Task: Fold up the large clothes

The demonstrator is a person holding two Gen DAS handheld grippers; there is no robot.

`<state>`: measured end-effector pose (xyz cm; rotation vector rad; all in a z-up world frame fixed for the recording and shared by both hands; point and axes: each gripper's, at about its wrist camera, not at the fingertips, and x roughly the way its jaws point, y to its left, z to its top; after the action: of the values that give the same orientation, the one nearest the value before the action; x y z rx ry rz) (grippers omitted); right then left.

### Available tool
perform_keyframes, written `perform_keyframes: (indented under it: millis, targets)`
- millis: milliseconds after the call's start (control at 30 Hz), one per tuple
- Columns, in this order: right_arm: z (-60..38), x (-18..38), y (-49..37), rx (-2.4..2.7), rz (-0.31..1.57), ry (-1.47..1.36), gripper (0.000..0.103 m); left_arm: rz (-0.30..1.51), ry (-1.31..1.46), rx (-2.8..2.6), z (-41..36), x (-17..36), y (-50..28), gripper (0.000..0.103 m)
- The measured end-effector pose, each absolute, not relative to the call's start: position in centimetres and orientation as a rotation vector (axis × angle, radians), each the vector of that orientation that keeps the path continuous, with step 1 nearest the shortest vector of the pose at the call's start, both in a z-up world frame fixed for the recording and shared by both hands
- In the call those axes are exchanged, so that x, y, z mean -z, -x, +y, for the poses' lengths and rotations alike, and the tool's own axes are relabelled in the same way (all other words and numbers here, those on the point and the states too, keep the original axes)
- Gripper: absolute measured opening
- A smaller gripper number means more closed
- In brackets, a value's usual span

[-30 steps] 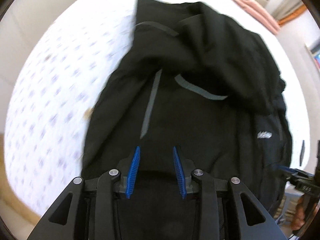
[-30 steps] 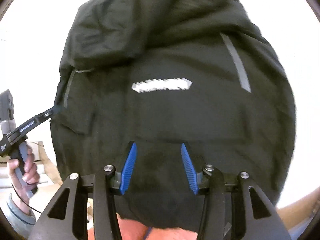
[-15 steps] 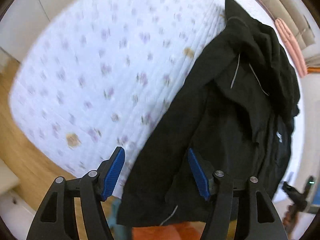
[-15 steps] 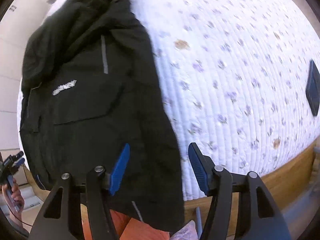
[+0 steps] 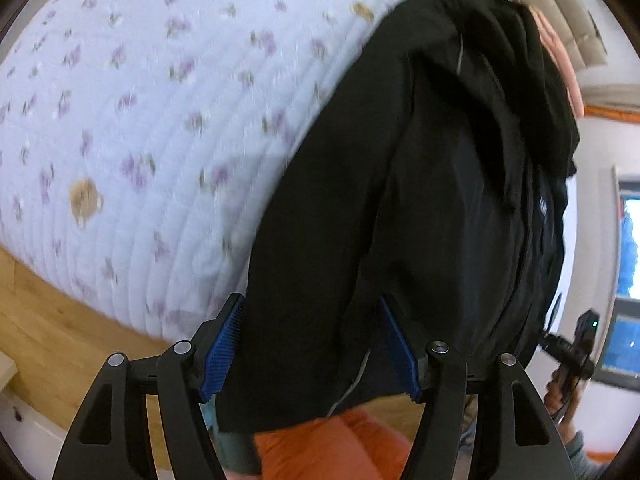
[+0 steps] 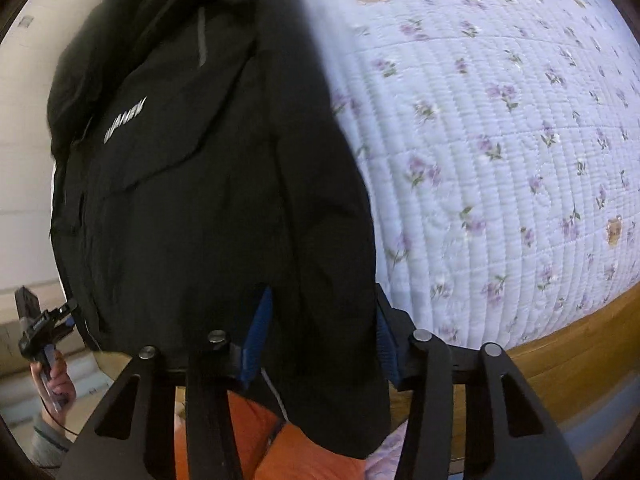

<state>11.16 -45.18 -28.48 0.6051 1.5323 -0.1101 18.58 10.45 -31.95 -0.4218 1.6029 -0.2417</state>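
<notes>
A large black jacket (image 5: 420, 184) with grey stripes and a white logo lies along the edge of a bed, its hem hanging over the side; it also shows in the right wrist view (image 6: 208, 184). My left gripper (image 5: 310, 344) is open, its blue pads on either side of a hanging sleeve or hem of the jacket. My right gripper (image 6: 320, 340) is open too, with black fabric draped between and partly over its blue pads. Neither pair of pads presses the cloth.
The bed's white quilt (image 5: 140, 120) with purple flowers spreads beside the jacket, also in the right wrist view (image 6: 500, 140). Its wooden frame (image 6: 560, 344) runs below. Orange cloth (image 5: 332, 448) lies under the grippers. A pink item (image 5: 560, 64) lies at the far end.
Both grippers have moved in close to the jacket's hanging edge, so fabric now sits between their open pads. A second ago both jaws were narrower over the jacket's middle.
</notes>
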Motion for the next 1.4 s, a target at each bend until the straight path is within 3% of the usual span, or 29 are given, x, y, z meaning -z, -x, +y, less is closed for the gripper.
perform_keyframes:
  millis: [400,467,533,567,600,633,733,1000,1400]
  targets:
    - [-44.8,31.0,-7.5,0.062,1.62,-0.707,0.059,1.638,0.44,0.207,10.7,32.6,-17.5,0.068]
    - [-43.7,31.4,-7.9,0.049,1.629,-0.69,0.059,1.635,0.397,0.206,9.8,32.2,-17.4,0.057]
    - [-43.1,30.8,-8.5,0.042,1.627,-0.659,0.058,1.637,0.344,0.192,8.7,31.9,-17.3,0.035]
    - [-43.0,30.7,-8.5,0.043,1.627,-0.642,0.053,1.634,0.327,0.192,8.5,31.7,-17.2,0.028]
    - [-42.8,30.4,-8.4,0.045,1.631,-0.612,0.036,1.631,0.32,0.196,8.6,31.4,-17.2,0.013]
    - [-42.8,30.2,-8.4,0.044,1.627,-0.606,0.026,1.621,0.314,0.201,8.4,30.8,-17.1,0.009]
    - [-43.2,28.8,-8.2,0.036,1.61,-0.601,0.014,1.602,0.262,0.194,7.3,29.4,-17.0,0.008]
    - [-43.0,23.3,-9.9,0.001,1.54,-0.561,0.011,1.516,0.325,0.241,5.4,23.5,-18.8,0.008]
    - [-48.0,14.8,-17.6,-0.049,1.292,-0.682,0.011,1.223,0.37,0.317,3.8,13.8,-28.4,0.009]
